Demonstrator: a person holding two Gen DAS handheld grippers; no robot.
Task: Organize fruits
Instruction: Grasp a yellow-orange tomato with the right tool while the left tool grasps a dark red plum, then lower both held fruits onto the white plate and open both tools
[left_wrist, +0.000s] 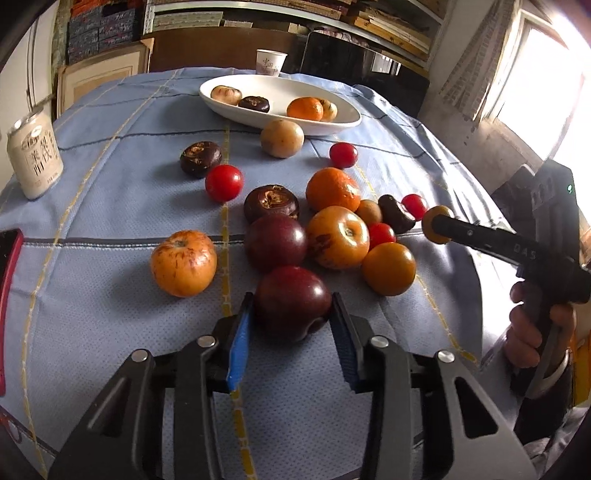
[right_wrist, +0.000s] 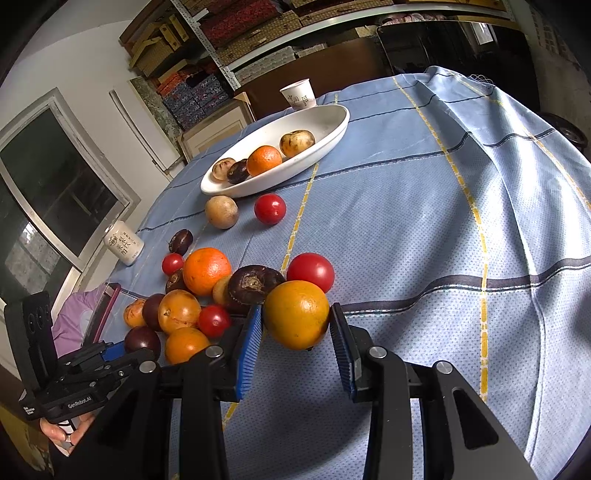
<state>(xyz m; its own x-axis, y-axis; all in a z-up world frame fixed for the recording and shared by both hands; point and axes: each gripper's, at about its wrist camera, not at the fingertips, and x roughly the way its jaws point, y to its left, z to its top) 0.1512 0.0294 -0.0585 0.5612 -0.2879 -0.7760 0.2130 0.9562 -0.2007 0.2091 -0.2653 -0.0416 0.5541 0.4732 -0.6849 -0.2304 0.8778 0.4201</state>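
My left gripper is shut on a dark red plum that rests on the blue cloth. My right gripper is shut on a yellow-orange fruit, held just above the cloth; the same gripper shows at the right of the left wrist view. A pile of loose fruit lies between them: oranges, persimmons, cherry tomatoes and dark water chestnuts. A white oval dish at the far side holds several fruits, including an orange.
A white drink can stands at the left. A paper cup stands behind the dish. A pink-edged phone lies at the left edge. Shelves and a window stand beyond the table.
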